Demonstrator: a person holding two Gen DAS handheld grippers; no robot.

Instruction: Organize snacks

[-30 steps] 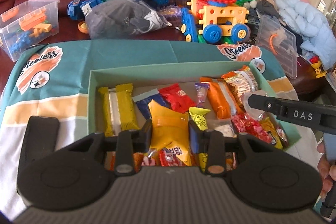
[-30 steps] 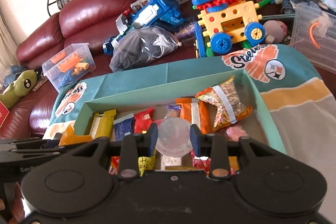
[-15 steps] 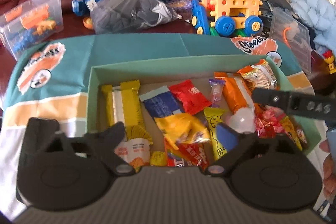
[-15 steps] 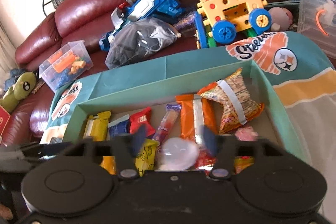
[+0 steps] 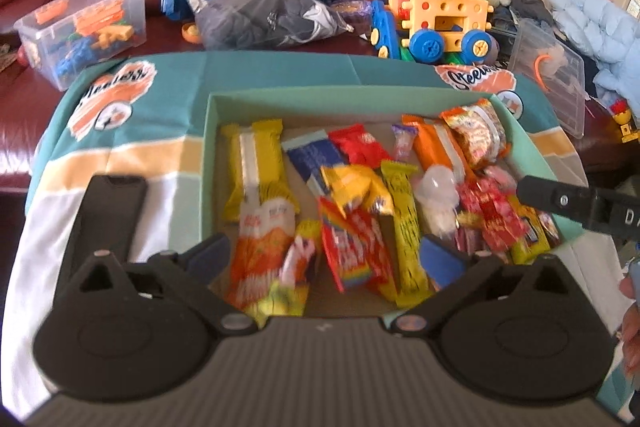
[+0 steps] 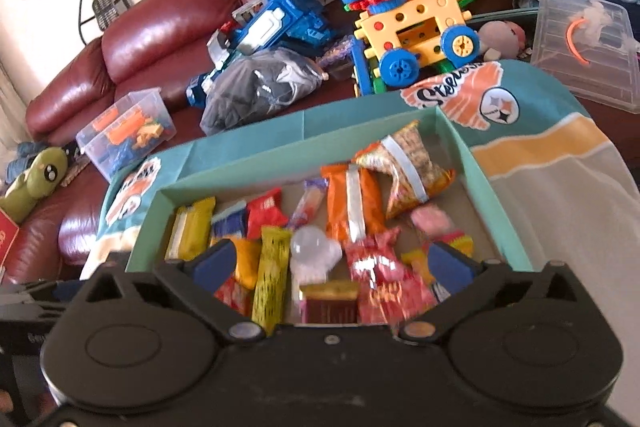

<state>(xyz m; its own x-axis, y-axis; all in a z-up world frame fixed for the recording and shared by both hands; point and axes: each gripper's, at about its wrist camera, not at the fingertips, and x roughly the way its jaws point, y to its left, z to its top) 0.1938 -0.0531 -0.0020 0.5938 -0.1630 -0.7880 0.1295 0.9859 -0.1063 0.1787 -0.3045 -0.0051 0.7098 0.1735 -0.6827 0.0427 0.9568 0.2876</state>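
Note:
An open teal box (image 5: 320, 95) holds several wrapped snacks. My left gripper (image 5: 326, 257) hangs over its near edge. Its jaws are opening wide and the pads touch nothing. The yellow-orange packet (image 5: 352, 187) lies loose in the box beyond them, on top of a red wrapper. My right gripper (image 6: 332, 263) hovers over the same box (image 6: 304, 123). Its jaws are opening too, with nothing pressed between the pads. The clear jelly cup (image 6: 312, 247) rests among the snacks just ahead. One right finger (image 5: 560, 203) shows at the right of the left wrist view.
The box sits on a teal and white cloth (image 5: 160, 99) with team logos, and a black flat device (image 5: 108, 219) lies to its left. Behind it, a dark red sofa (image 6: 168, 39) carries toy vehicles (image 5: 440, 19), a grey bag (image 5: 264, 15) and clear bins (image 5: 84, 27).
Both grippers went from shut to wide open. The left let go of the yellow-orange packet and the right let go of the clear jelly cup. Both items now lie in the box.

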